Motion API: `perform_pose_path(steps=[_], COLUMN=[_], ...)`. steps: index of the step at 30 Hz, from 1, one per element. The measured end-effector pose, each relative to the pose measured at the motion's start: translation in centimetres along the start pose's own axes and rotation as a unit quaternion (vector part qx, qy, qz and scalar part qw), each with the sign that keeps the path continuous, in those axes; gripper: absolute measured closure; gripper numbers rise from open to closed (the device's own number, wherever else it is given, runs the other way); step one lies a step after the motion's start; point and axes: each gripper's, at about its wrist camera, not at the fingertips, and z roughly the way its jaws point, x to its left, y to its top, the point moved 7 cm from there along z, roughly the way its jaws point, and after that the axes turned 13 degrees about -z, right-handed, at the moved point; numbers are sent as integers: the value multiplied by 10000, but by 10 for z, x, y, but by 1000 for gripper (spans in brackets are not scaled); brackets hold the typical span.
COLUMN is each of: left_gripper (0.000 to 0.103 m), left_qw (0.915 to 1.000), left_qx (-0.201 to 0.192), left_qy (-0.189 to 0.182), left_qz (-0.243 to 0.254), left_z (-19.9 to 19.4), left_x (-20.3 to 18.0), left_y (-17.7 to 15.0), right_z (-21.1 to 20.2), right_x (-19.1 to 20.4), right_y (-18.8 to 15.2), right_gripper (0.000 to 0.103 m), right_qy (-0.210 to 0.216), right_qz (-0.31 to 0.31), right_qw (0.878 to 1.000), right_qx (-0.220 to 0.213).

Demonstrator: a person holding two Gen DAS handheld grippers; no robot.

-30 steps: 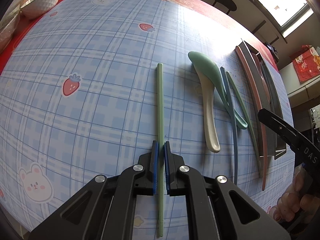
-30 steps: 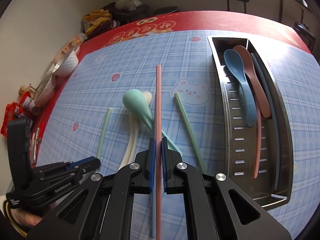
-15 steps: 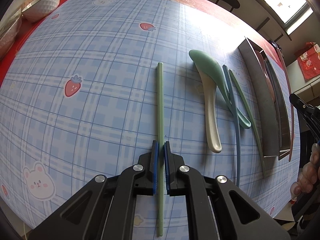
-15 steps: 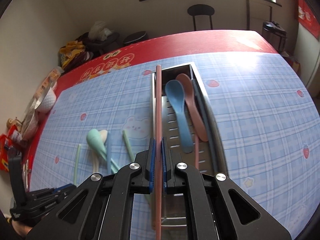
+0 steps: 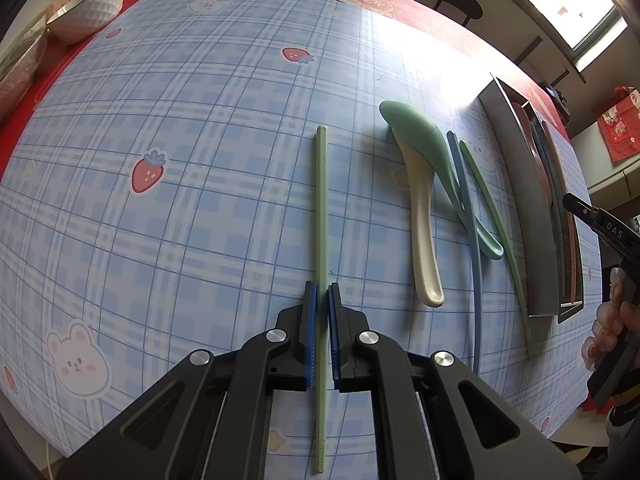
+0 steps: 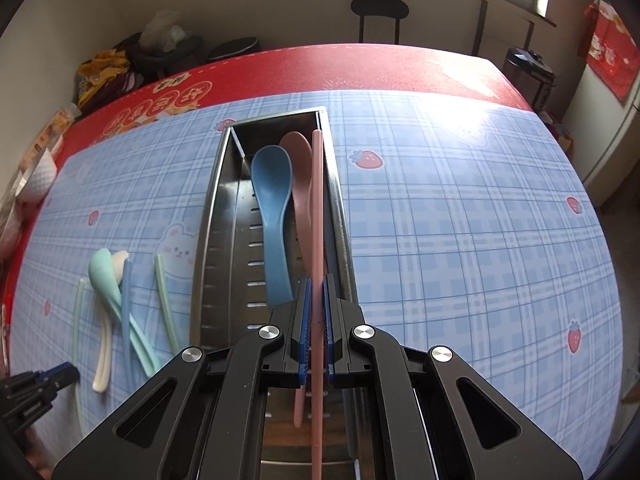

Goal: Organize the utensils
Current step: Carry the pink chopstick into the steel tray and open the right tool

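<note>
Both pairs of fingers are clamped on chopsticks. Left gripper [image 5: 322, 298] has its blue pads closed on a green chopstick [image 5: 321, 208], which runs straight away from the camera over the blue plaid tablecloth [image 5: 192, 208], its near end sticking out behind the fingers. Right gripper [image 6: 315, 294] pinches a pink chopstick [image 6: 316, 208] that hangs lengthwise over the right side of the metal utensil tray [image 6: 208, 220], just inside its right wall.

Inside the tray lie a blue spoon [image 6: 272, 200] and, right of it, a pink spoon [image 6: 298, 168], both with bowls toward the far end; the pink chopstick crosses above the pink spoon.

Left of the tray, on the cloth, lie the loose pieces: a mint-green spoon [image 5: 424, 148] resting over a cream spoon [image 5: 426, 248], a blue chopstick [image 5: 474, 264] crossing the green spoon's handle, and a second green chopstick [image 5: 492, 216] nearest the tray.

A white bowl [image 5: 88, 12] sits at the far left edge on the red table cover [image 6: 360, 68]. A person's hand [image 5: 606, 332] on the right gripper's handle shows at the right edge of the left view.
</note>
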Motion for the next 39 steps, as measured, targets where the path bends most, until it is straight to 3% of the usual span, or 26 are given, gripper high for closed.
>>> perform_pose_path(steps=[8, 18, 34, 36, 39], left_gripper=[95, 95, 97, 97, 97], left_qw=[10000, 10000, 10000, 10000, 10000], left_qx=[-19, -17, -30, -31, -63], left_qy=[20, -8, 21, 29, 17], left_qz=[6, -6, 49, 27, -66], left_z=[-1, -1, 0, 0, -3], left_x=[2, 1, 0, -1, 1], left_y=[0, -1, 0, 0, 2], right_z=[10, 15, -34, -38, -42], right_x=[8, 7, 0, 1, -2], right_y=[-1, 2, -18, -24, -29], right_gripper=[97, 97, 95, 94, 83], right_qy=[-65, 73, 385, 362, 361], right_qz=[-254, 233, 820, 794, 837], right_qw=[9995, 9993, 9959, 9962, 9958], right_qx=[171, 300, -6, -15, -45])
